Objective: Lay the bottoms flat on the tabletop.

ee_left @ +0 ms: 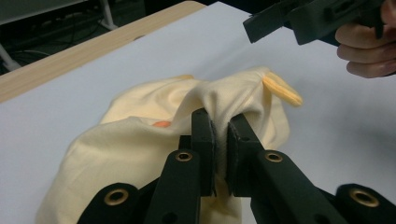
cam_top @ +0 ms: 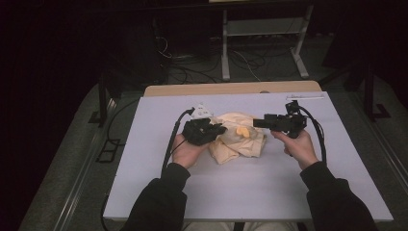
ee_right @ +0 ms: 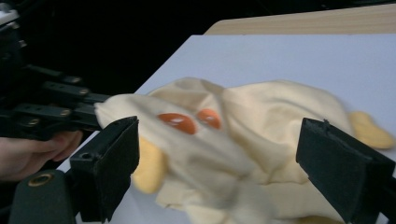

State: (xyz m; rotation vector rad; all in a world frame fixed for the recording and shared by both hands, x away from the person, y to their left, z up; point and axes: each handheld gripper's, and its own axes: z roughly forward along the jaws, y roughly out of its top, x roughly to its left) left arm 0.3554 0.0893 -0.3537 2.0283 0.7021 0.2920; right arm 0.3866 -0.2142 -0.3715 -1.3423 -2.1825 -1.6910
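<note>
On the white table top [cam_top: 250, 187], roughly at its middle, a pale yellow garment [cam_top: 240, 137] lies crumpled in a loose heap. It carries small orange marks [ee_right: 187, 121] on one fold and a darker yellow flap [cam_top: 244, 131] that sticks out near the top of the heap.

At the left side of the heap, the left gripper [ee_left: 220, 140] has its two black jaws pressed together on a raised fold of the cloth; in the left gripper view the fabric is pinched between them and pulled up into a ridge. The left hand [cam_top: 185, 150] holds it from below, with a black cable [cam_top: 172, 139] looping away toward the near left.

To the right of the garment, the right gripper [cam_top: 260, 123] is held level above the table, pointing left at the cloth, gripped by the right hand [cam_top: 299, 144]. Its jaws stand wide apart in the right gripper view, one on each side of the heap, touching nothing. Whether its tips reach over the cloth's edge or stop just beside it cannot be told.

Beyond the white surface, a strip of light wooden table edge [cam_top: 231, 88] shows at the far side, and metal stand legs [cam_top: 262, 45] rise from the dark floor behind.
</note>
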